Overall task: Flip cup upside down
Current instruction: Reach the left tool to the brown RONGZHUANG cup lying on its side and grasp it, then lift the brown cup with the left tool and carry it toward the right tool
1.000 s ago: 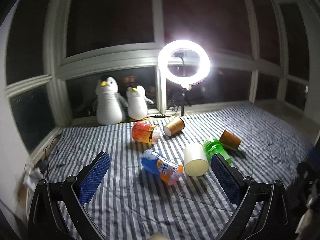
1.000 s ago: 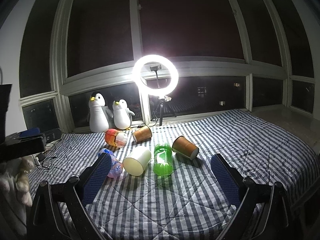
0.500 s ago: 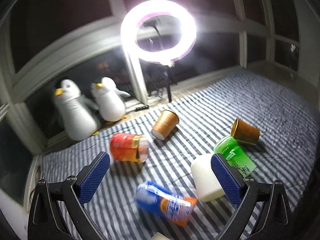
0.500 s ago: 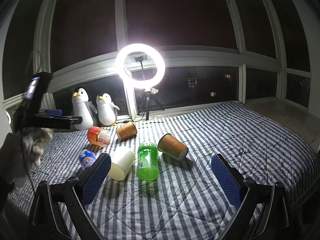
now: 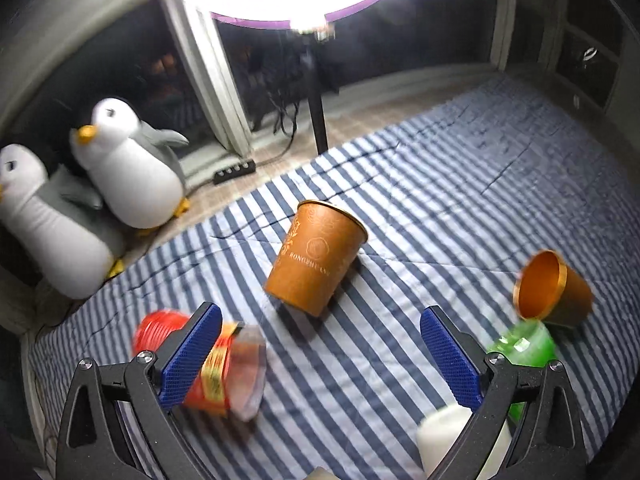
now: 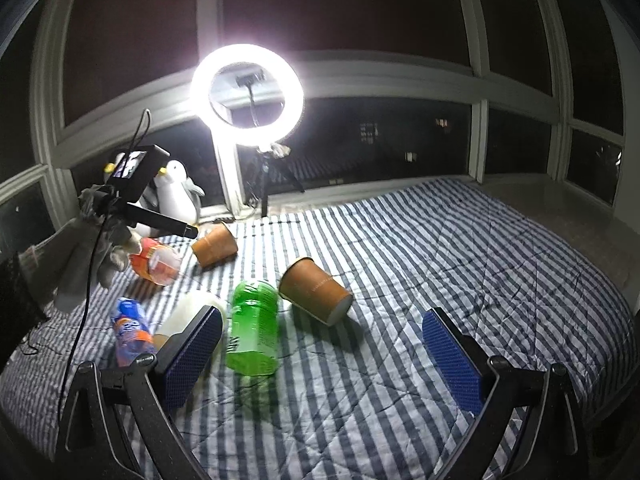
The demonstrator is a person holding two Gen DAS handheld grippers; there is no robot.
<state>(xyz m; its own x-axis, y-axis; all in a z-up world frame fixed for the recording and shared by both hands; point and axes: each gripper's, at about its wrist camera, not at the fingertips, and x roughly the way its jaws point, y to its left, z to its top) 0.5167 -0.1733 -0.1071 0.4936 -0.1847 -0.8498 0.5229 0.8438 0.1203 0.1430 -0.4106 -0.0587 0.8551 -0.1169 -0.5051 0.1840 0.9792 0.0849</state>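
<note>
While both tools are gaping wide with nothing between their blue pads, the left gripper (image 5: 318,354) is hanging low over the striped blanket (image 5: 460,200) and the right gripper (image 6: 322,356) is sitting further back above it. Nearest the left gripper, a red bottle (image 5: 200,364) is lying partly behind its left pad, and a white cup (image 5: 452,448) and a green bottle (image 5: 524,344) are lying by its right pad. Just beyond the gap, 1 brown paper cup (image 5: 316,260) is lying on its side, apart from both pads. A 2nd brown cup (image 5: 554,292) is lying on its side to the right, touching the green bottle. Further off, 2 plush penguins (image 5: 132,168) are sitting by the window, and a ring light (image 6: 247,94) is glowing behind them.
</note>
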